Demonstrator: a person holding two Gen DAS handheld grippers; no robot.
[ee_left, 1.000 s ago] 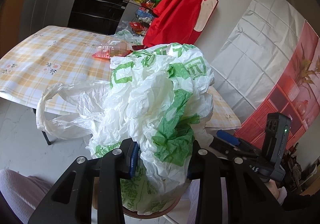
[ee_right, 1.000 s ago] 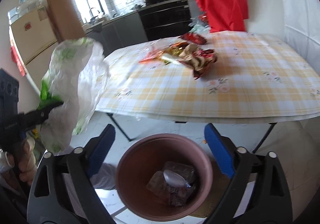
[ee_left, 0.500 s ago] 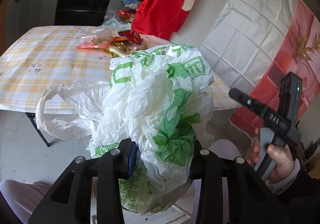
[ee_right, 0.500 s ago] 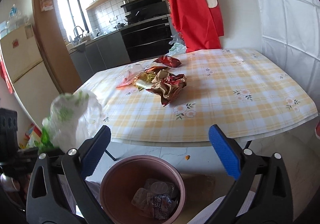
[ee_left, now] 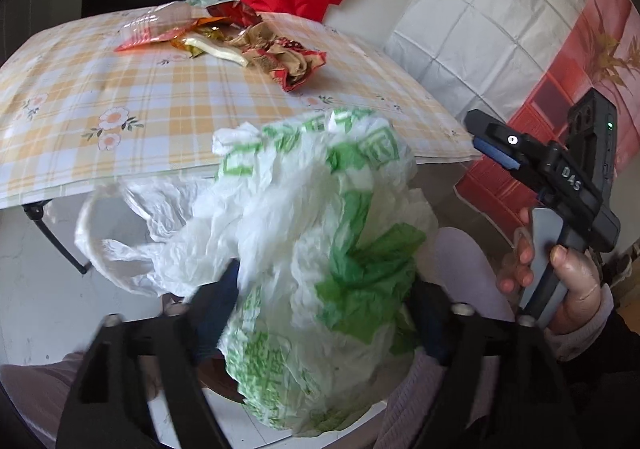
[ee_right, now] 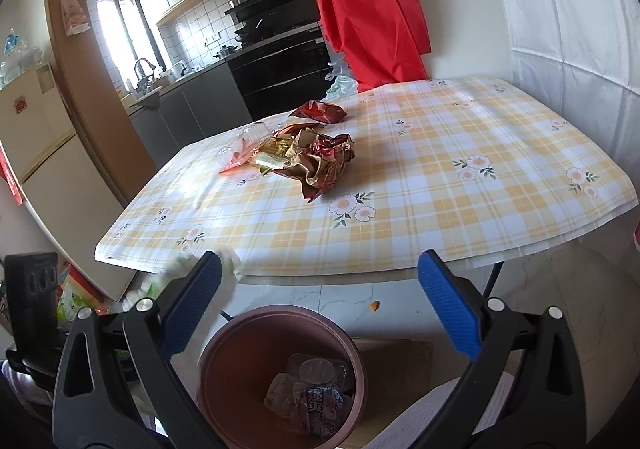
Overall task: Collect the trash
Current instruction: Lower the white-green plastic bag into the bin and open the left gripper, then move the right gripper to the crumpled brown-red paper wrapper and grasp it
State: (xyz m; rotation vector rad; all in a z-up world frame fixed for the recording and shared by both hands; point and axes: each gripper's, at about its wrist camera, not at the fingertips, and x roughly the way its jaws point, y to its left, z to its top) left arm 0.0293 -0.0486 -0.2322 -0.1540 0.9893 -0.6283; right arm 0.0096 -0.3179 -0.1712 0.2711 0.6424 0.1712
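A crumpled white and green plastic bag (ee_left: 312, 233) lies between the fingers of my left gripper (ee_left: 324, 313). Its jaws are opening, and the blurred pads stand a little off the bag's sides. In the right wrist view a bit of that bag (ee_right: 228, 261) shows behind the left finger. My right gripper (ee_right: 320, 289) is open with nothing between its fingers, above a brown round bin (ee_right: 224, 353) that holds several wrappers (ee_right: 312, 397). A pile of crumpled snack wrappers (ee_right: 312, 161) lies on the checked table (ee_right: 440, 209).
The table's near edge runs just past the bin. A red garment (ee_right: 360, 1) hangs by the wall behind the table. A fridge (ee_right: 36, 153) stands at the left. A person's hand (ee_left: 572, 281) holds the right gripper's handle, and pale trouser legs show below.
The left jaws have spread apart from the bag, which has sunk lower and blurred. The left view has tipped down toward the table. In the right view the bag dropped behind the left finger.
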